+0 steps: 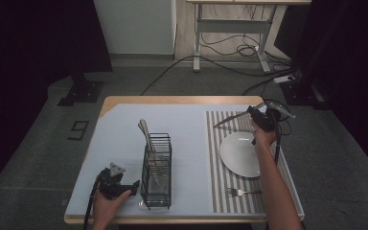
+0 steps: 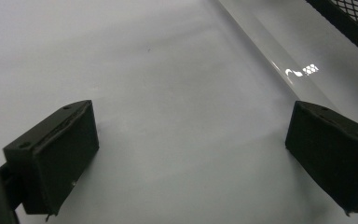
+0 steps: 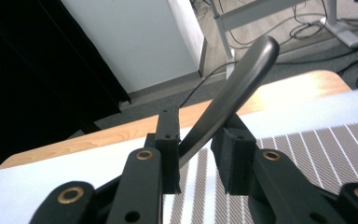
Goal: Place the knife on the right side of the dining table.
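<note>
1. The right gripper (image 1: 249, 114) is raised over the striped mat (image 1: 220, 163), its jaws closed on a knife (image 3: 223, 102), probably; the piece is dark and blurred.
2. The left gripper (image 1: 124, 184) rests on the table (image 1: 120, 129) just beside the wire rack (image 1: 156, 167), jaws wide apart, gripping nothing.
3. Cutlery stands in the rack.
4. On the mat lie a white plate (image 1: 237, 153) and a fork (image 1: 242, 192) nearer the person.

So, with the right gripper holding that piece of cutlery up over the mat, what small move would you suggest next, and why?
Probably lower the right gripper toward the striped mat beside the white plate. Its jaws are shut on a utensil held in the air above the mat's far end, and a fork already lies on the mat near the plate, which suggests a place setting.
</note>
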A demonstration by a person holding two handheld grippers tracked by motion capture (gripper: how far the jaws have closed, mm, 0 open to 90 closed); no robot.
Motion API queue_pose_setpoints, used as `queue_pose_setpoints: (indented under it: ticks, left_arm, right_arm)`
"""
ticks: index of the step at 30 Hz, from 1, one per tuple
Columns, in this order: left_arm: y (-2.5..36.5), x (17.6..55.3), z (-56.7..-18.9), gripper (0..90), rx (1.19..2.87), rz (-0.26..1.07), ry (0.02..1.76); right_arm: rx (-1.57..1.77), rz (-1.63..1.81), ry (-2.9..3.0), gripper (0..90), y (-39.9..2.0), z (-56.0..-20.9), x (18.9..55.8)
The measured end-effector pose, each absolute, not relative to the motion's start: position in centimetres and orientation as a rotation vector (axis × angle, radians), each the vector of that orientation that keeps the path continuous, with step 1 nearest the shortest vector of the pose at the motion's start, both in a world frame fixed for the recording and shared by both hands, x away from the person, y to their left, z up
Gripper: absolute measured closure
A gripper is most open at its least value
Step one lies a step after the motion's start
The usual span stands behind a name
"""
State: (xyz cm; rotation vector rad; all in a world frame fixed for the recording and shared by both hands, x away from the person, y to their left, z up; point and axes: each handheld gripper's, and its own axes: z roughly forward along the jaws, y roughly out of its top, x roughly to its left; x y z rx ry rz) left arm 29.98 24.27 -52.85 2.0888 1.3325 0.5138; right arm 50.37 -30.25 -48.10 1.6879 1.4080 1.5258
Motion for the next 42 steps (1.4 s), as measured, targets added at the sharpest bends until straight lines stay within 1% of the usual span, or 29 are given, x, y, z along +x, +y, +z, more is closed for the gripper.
queue_pose_setpoints:
  ticks: [7,23,42]
  left_arm:
    - [24.3,30.0,-52.8,1.8,2.089,0.514,1.332]
    - [24.3,30.0,-52.8,1.8,2.089,0.514,1.332]
    - [24.3,30.0,-52.8,1.9,2.089,0.515,1.332]
  right_arm:
    - [1.762,1.526,1.400,68.6,-31.4,-49.3,50.4]
    - [1.826,1.511,1.391,63.7,-32.5,-50.9,50.3]
    - [1.885,1.488,1.375,59.9,-33.3,-52.1,50.6]
